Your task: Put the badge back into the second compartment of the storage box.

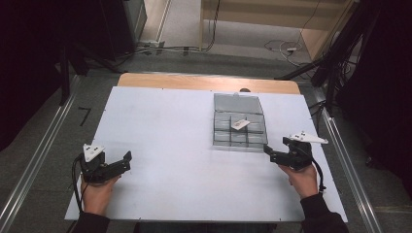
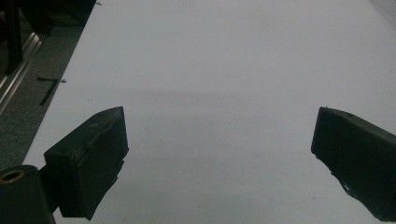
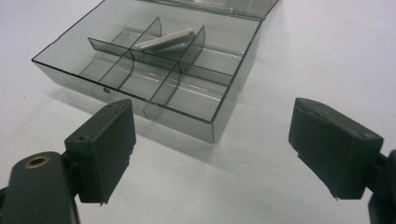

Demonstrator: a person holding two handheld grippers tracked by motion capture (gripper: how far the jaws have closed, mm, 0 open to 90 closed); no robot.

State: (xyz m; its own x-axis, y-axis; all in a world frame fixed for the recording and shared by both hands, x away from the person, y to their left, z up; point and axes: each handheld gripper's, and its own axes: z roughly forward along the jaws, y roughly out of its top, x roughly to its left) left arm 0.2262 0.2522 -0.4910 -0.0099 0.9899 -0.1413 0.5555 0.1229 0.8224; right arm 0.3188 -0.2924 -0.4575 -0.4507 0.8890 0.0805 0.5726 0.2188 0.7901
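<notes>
Approaching the grey compartment box [image 1: 239,127] near the tabletop's [image 1: 160,126] far right, white flat piece [image 3: 166,38] lying across its dividers: right tool [image 3: 212,154] spread, empty, just beside; left tool [image 2: 219,154] spread, well apart. Aim squarely, closing gently.

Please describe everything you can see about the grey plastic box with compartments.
The box looks like smoky, see-through grey plastic. It lies flat on the white table, its hinged lid folded open at the far side. Thin dividers split it into small compartments. A flat white piece rests slanted across the dividers near the middle. Nothing else touches the box; the right tool is just beside its near right corner, jaws open.
</notes>
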